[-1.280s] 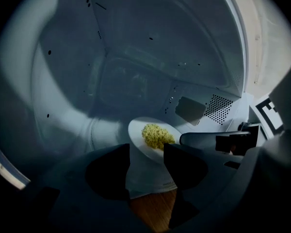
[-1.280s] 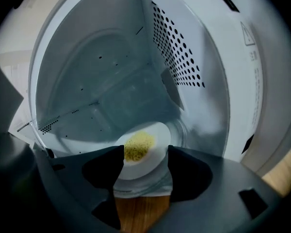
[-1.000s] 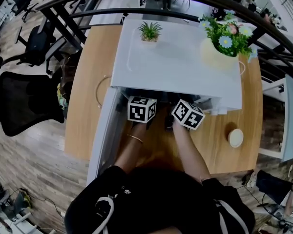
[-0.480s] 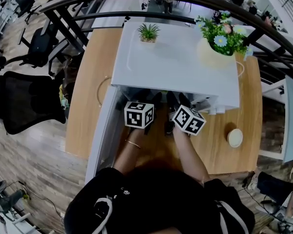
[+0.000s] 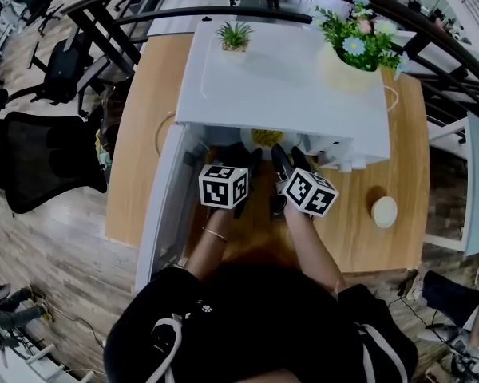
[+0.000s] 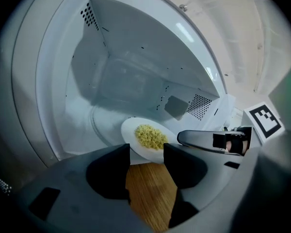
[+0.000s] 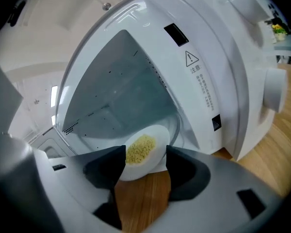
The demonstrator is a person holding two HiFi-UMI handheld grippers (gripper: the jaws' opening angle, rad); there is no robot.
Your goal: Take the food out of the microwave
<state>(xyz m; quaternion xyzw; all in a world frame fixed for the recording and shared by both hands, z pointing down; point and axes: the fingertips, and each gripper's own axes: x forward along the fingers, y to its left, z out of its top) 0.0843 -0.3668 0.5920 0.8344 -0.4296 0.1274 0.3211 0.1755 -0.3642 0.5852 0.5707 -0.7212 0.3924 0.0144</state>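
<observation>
A white plate (image 6: 132,132) of yellow food (image 6: 150,136) sits at the mouth of the open white microwave (image 5: 279,86). From above, the food (image 5: 265,138) just shows under the microwave's front edge. My left gripper (image 6: 146,152) is shut on the plate's near rim, with wooden table showing below. My right gripper (image 7: 144,161) is shut on the plate (image 7: 155,137) from the other side, and one of its fingers (image 6: 203,140) lies along the plate's right edge. In the head view the left gripper (image 5: 243,162) and right gripper (image 5: 283,162) stand side by side before the opening.
The microwave door (image 5: 164,206) hangs open to the left. A small potted plant (image 5: 234,37) and a flower vase (image 5: 355,54) stand on the microwave's top. A round white object (image 5: 383,211) lies on the table at the right. A black chair (image 5: 40,162) stands at the left.
Both grippers have drawn back toward me from inside the microwave. The plate of yellow food now shows at the opening; it was hidden before.
</observation>
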